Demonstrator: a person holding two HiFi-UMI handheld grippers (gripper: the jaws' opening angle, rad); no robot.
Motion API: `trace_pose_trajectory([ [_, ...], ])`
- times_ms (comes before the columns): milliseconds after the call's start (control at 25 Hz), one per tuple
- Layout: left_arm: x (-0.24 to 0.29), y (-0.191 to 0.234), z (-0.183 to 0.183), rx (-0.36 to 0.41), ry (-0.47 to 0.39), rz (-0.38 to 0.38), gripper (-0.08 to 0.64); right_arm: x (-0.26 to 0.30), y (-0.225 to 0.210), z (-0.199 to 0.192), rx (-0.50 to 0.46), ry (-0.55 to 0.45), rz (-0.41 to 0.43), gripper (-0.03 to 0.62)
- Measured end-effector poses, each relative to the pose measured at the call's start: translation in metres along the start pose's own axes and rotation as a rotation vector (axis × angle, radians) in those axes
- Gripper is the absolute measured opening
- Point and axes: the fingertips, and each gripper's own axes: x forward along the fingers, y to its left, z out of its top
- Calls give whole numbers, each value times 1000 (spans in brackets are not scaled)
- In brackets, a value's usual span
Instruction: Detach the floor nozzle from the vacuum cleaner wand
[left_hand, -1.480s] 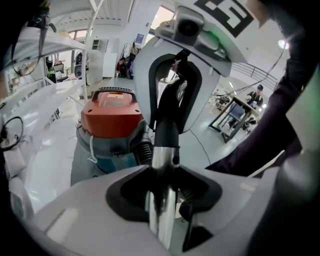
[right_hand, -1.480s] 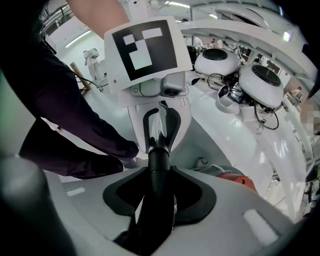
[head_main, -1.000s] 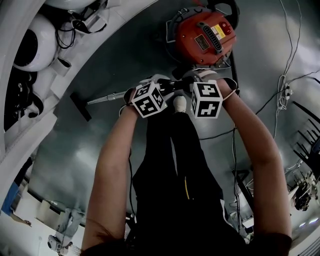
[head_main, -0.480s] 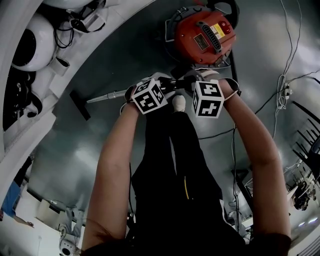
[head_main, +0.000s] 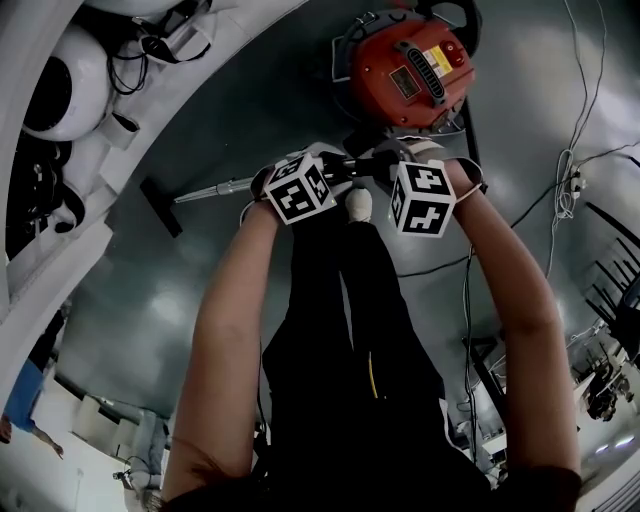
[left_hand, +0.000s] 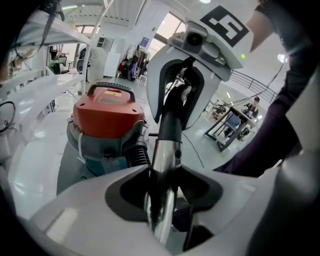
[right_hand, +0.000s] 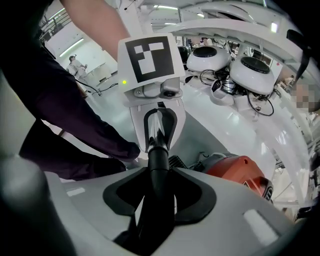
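In the head view the chrome wand (head_main: 215, 190) slants down-left to the black floor nozzle (head_main: 160, 210), which lies on the grey floor still joined to it. My left gripper (head_main: 325, 168) is shut on the chrome wand tube (left_hand: 165, 155), which passes between its jaws (left_hand: 162, 192). My right gripper (head_main: 388, 165) is shut on the black hose-end tube (right_hand: 157, 165), close to the right of the left gripper. Each gripper view shows the other gripper facing it along the tube. The red vacuum canister (head_main: 408, 70) stands just beyond both grippers.
White rounded machines (head_main: 60, 95) with cables line the left side. Loose cables and a power strip (head_main: 572, 180) lie on the floor at the right. The person's dark legs and a light shoe (head_main: 358, 205) are right below the grippers.
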Motion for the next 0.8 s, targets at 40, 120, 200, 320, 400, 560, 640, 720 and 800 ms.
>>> trace_pose_trajectory([
  [40, 0, 0, -1, -5, -2, -5, 183, 0, 0, 0, -1, 2, -1, 150],
  [120, -1, 1, -1, -12, -13, -7, 183, -1, 0, 0, 11, -9, 6, 150],
  [200, -2, 1, 1, -6, -21, 7, 183, -2, -2, -2, 33, -35, 16, 150],
  [320, -2, 1, 1, 13, -10, 6, 179, -4, -2, -3, 34, -48, 13, 150],
  [400, -1, -2, 1, 22, -4, -12, 179, -5, 1, -3, 33, -44, 10, 150],
  [560, 1, -3, 2, 7, -17, -10, 181, -6, 3, -7, 54, -44, 8, 150],
  [640, 1, 0, 2, -3, -22, 23, 181, -5, -1, -9, 77, -57, 11, 152],
  [720, 2, 0, 2, -10, -22, 47, 184, -5, -1, -10, 79, -65, 17, 152],
  [800, 4, -1, 1, -15, -11, 30, 185, -5, 2, -11, 70, -58, 16, 152],
])
